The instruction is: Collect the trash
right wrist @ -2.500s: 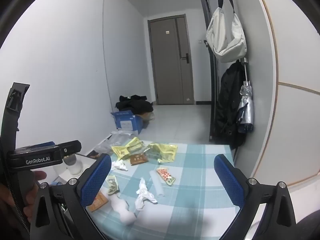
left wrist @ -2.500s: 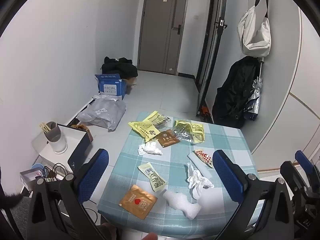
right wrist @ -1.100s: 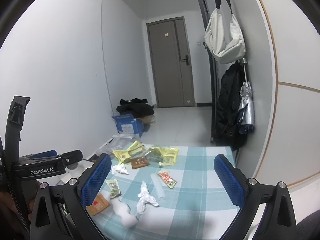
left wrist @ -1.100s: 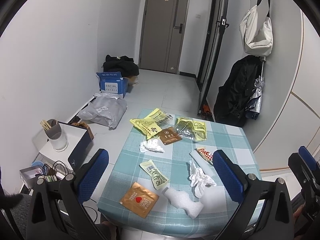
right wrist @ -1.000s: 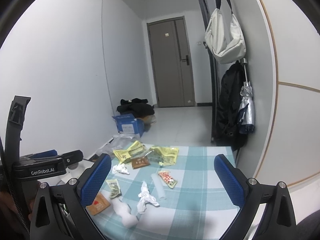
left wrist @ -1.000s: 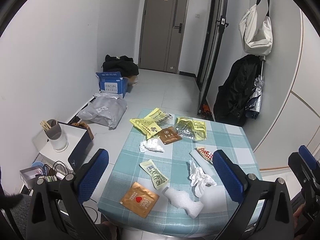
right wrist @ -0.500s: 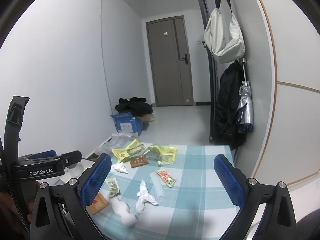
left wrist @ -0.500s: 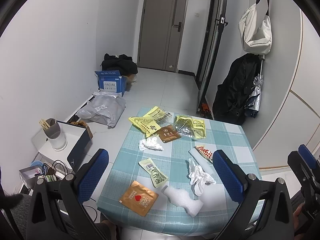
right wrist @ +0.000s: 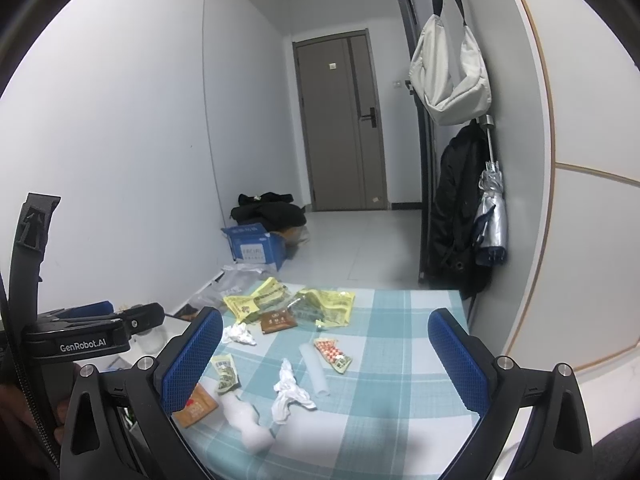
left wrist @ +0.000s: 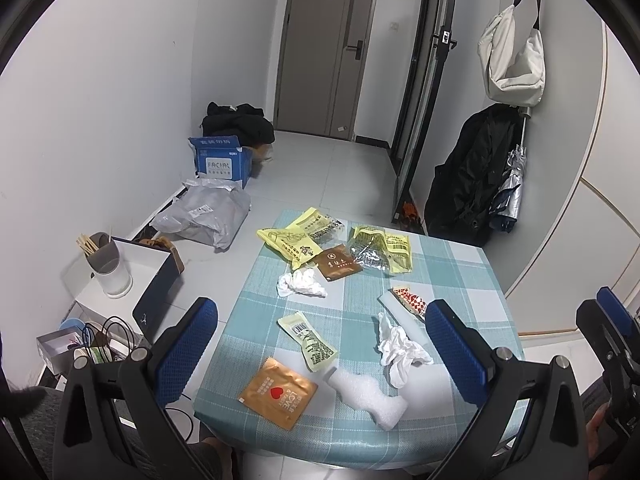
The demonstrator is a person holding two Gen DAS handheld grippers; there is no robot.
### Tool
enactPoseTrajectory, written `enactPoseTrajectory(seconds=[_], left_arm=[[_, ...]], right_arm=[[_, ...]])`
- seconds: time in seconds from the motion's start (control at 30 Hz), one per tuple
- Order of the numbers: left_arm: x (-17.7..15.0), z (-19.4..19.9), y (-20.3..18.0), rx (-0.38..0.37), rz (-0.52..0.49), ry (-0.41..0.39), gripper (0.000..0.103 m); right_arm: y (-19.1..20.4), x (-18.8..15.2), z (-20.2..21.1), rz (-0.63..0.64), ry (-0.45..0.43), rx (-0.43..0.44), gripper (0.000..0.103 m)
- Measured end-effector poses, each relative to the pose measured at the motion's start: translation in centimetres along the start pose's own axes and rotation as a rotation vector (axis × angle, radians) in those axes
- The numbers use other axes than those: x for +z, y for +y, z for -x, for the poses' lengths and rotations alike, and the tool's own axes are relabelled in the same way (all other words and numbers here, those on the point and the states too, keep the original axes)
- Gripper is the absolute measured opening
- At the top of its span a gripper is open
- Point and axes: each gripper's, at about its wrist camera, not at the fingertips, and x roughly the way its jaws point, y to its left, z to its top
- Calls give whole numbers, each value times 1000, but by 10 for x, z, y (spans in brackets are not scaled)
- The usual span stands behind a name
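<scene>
Trash on the checked desk (left wrist: 452,272), itemised from the near edge outward: an orange sachet with a red heart (left wrist: 279,393) is lying at the front-left corner, just beside a white foam piece (left wrist: 366,392); a pale yellow barcode wrapper (left wrist: 308,340) is resting behind them; a crumpled white tissue (left wrist: 400,350) is sitting to the right, near a red-and-white patterned wrapper (left wrist: 410,297) that is lying on a pale strip; a second crumpled tissue (left wrist: 301,283) is sitting mid-desk; a brown sachet (left wrist: 336,267) and a cluster of yellow snack bags (left wrist: 304,238) are occupying the far edge. Compared with the views from a couple of seconds ago, every piece is lying in the same place, and both cameras are drifting only slightly, so nothing is being collected yet; the whole of the task appears to be outstanding. The left tool (left wrist: 320,352) is hovering above the near edge with its blue pads spread wide and nothing between them. The right tool (right wrist: 324,356) is likewise hanging released and empty, well short of the litter, looking over the desk toward the door (right wrist: 340,124). No bin or bag for the trash is showing on the desk. A blue carton (left wrist: 220,162) and a grey plastic mailer (left wrist: 204,216) are lying on the floor to the left, apart from the desk. Judged from this, the opening pick is still pending, the front items being nearest.
</scene>
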Motion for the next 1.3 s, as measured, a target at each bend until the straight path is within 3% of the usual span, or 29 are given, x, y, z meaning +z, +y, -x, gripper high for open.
enactPoseTrajectory(seconds=[0.37, 0.7, 1.0, 1.13, 1.3], left_arm=[[-1, -17, 12, -23, 8, 68, 102], [-22, -70, 50, -26, 65, 332, 102], [-52, -104, 59, -19, -33, 540, 101], [-59, -108, 58, -16, -91, 571, 101], [-61, -111, 46, 8, -196, 592, 101]], right_arm=[[0, -1, -9, -4, 27, -9, 103], [4, -5, -43, -16, 95, 19, 103], [9, -11, -84, -46, 217, 76, 103], [8, -16, -99, -87, 282, 116, 103], [8, -21, -107, -100, 324, 97, 103]])
